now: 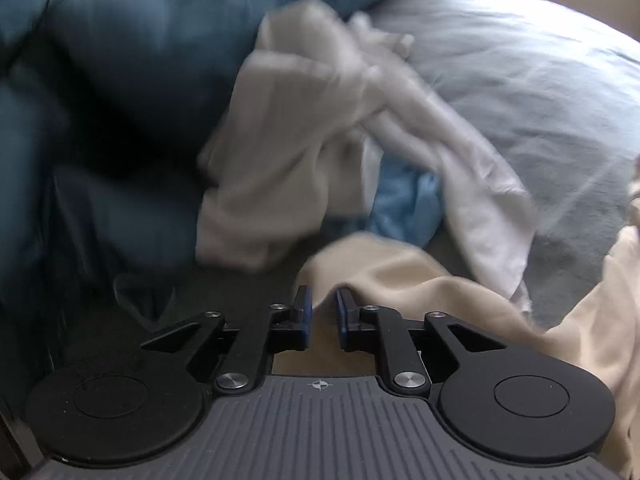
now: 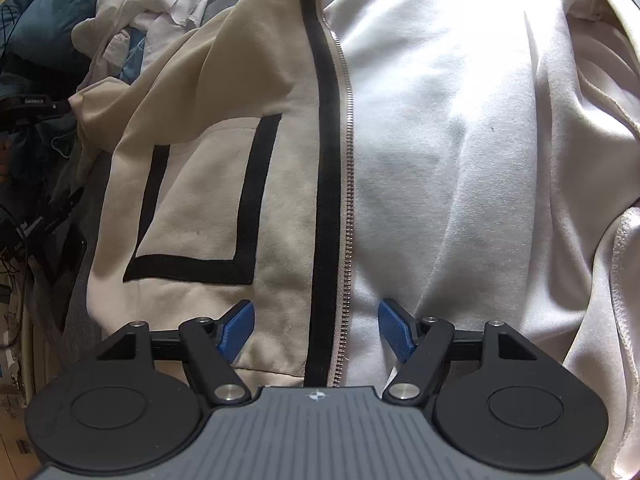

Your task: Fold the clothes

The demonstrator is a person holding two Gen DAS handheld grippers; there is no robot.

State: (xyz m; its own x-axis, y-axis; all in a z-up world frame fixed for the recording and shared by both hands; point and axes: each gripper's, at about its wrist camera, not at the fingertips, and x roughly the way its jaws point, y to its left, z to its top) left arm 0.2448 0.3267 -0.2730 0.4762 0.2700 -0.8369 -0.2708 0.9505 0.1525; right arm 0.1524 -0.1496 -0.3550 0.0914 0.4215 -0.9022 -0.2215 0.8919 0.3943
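left view blurred: the left gripper [image 1: 324, 300] pinches cream jacket [image 1: 400, 276] fabric. right gripper [image 2: 316, 320], jaws spread, straddles the toothed metal zipper [image 2: 347, 200]; sleeves cut off.

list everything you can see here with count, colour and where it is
zip jacket: one, cream with black trim and a black-outlined pocket, unzipped, spread on the bed below the right hand-held gripper
zipper: one, metal, along the jacket's black front edge
white garments: a crumpled pile, count unclear, beside the dark blue cushions
light blue cloth: one piece, partly under the white pile
cushions: dark blue, count unclear, left in the left wrist view
bed cover: one, grey-blue, under everything
cables and dark gear: off the bed's left edge, details unclear
left hand-held gripper: black with blue pads, nearly closed on a cream fold
right hand-held gripper: black with blue pads, open over the zipper
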